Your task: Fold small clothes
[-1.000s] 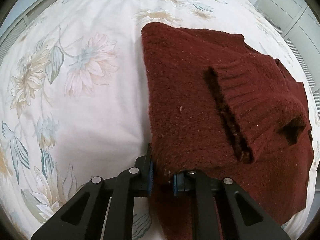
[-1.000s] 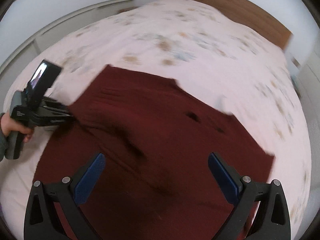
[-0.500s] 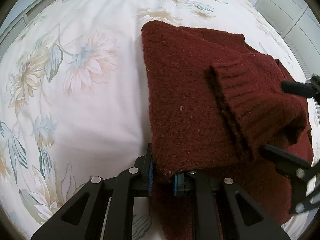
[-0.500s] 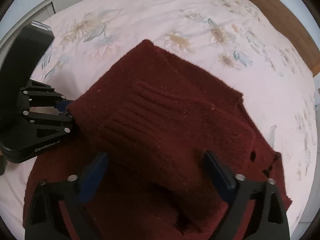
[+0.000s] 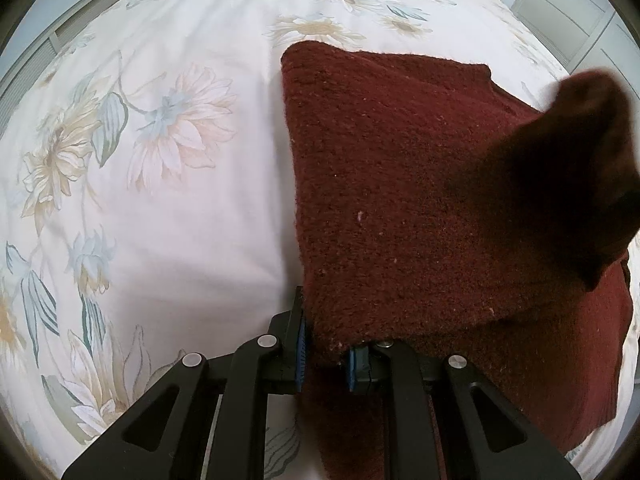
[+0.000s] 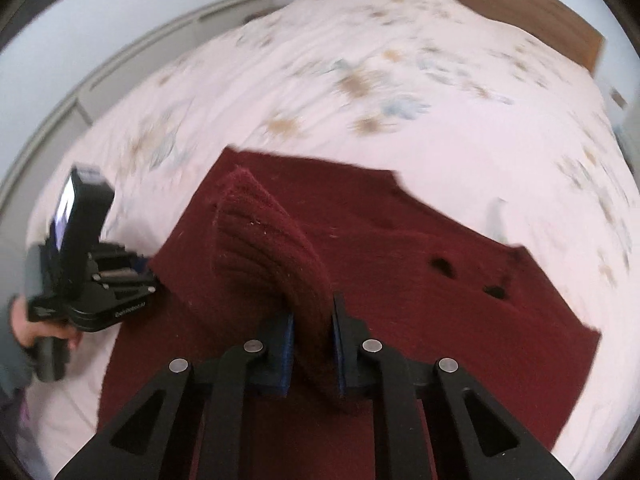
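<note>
Left gripper: the black two-finger left gripper point(image 5: 326, 354) with blue pads is clamped on the near edge of a dark red knitted sweater point(image 5: 392, 184) — cloth fills the narrow gap between its jaws. From the right wrist view the same tool point(image 6: 100, 292) sits at the sweater's left edge, gripped by a hand point(image 6: 24, 324).

Right gripper: the black right gripper point(image 6: 312, 340) is closed narrow on the ribbed cuff of a sleeve point(image 6: 268, 248), which rises from between the pads and leans away toward the sweater's far corner.

Sleeve: lifted clear of the body of the sweater; in the left wrist view it shows as a dark, blurred shape point(image 5: 568, 184) at the right.

Sweater: spread flat on the bed, its left edge folded straight — a few dark holes point(image 6: 444, 266) show near its right side.

Bed: white floral bedsheet point(image 5: 152, 152) under everything, wooden headboard point(image 6: 520, 4) at the far end.

Surroundings: white cabinet doors point(image 5: 572, 20) beyond the bed.
</note>
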Available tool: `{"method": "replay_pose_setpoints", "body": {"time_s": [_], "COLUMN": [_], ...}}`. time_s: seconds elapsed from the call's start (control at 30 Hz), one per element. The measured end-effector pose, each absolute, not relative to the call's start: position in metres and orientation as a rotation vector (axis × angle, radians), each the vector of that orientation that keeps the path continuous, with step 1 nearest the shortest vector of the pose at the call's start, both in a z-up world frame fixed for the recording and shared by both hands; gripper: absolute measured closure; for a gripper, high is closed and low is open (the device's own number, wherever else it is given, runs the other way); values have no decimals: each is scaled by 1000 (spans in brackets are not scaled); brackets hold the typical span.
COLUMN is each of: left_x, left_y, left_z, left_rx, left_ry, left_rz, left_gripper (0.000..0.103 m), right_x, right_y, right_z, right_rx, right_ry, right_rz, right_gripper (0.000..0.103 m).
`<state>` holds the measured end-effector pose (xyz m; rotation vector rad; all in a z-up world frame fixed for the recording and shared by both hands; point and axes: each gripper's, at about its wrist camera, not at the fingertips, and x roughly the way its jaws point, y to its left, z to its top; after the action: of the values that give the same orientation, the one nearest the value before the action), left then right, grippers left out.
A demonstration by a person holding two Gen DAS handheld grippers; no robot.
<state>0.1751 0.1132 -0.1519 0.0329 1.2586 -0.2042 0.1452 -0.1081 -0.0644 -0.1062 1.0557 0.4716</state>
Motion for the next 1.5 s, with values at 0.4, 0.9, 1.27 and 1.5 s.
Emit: {"method": "replay_pose_setpoints", "body": {"time_s": [0.4,0.9,1.27,1.5], "left_x": [177,181,174,171], "left_y": [97,91,92,89], "left_z": [-154,-159,-157,-158], "left_rx": [96,110,116,117], "left_ry": [1259,1255,1244,1240], "left_rz": [-178,-175,-172,-160], "left_gripper": [90,89,89,89], "right_x": [140,125,115,148], "right_y": [-207,-263,-321,-306], "right_z": [-95,-143,-109,-146], "right_rx": [94,162,261,276], "right_ry": [1105,1216,1180,1307], "right_rz": [282,146,44,37], "right_gripper": [88,63,24,24]}}
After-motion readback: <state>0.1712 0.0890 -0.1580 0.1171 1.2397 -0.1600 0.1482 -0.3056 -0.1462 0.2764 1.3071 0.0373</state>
